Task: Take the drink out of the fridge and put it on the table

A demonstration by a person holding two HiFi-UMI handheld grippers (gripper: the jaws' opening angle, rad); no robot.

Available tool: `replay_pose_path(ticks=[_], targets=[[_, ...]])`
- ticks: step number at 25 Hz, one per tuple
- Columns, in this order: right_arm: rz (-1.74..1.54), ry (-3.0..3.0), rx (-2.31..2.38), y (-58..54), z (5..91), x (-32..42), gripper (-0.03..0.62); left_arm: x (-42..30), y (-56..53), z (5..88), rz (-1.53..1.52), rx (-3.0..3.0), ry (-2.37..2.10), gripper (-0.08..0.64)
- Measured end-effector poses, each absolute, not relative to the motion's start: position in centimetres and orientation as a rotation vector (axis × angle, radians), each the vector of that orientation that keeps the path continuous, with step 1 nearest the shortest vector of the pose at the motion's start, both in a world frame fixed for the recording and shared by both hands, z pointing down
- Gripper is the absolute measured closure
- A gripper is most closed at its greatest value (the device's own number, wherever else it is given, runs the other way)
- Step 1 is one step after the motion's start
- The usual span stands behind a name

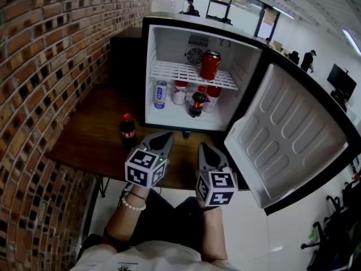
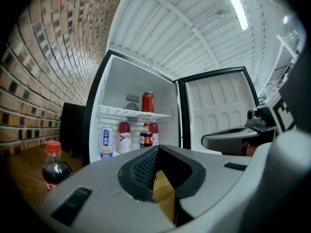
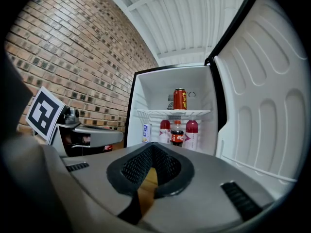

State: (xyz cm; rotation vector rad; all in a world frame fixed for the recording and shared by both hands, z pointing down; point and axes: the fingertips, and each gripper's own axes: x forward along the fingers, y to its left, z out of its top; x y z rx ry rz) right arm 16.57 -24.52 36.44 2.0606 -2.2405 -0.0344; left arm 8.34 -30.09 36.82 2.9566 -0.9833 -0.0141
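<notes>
A small fridge (image 1: 169, 24) stands open on a wooden table (image 1: 84, 145). Its wire shelf holds a red can (image 1: 210, 65). Below it are a blue-and-white can (image 1: 161, 94), two pink bottles (image 1: 180, 92) and a small cola bottle (image 1: 196, 103). Another cola bottle (image 1: 128, 130) with a red cap stands on the table, just left of my left gripper (image 1: 165, 136). My right gripper (image 1: 204, 149) sits beside the left one. Both point level at the fridge, shut and empty. The left gripper view shows its closed jaws (image 2: 158, 149) and the table bottle (image 2: 53, 166). The right gripper (image 3: 153, 147) faces the shelf can (image 3: 180, 99).
The fridge door (image 1: 287, 134) hangs wide open to the right, past the table edge. A brick wall (image 1: 51, 66) runs close along the left. A dark box (image 1: 124, 55) stands behind the fridge's left side. People stand far back in the room.
</notes>
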Motion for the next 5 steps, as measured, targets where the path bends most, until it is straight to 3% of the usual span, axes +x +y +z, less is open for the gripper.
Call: replay_pose_path(ticks=[5], targets=[[-0.038,-2.246,2.054,-24.53,36.31,16.33,0.58,8.16,-30.16,36.69,-0.013,2.958,-0.986,0.56]])
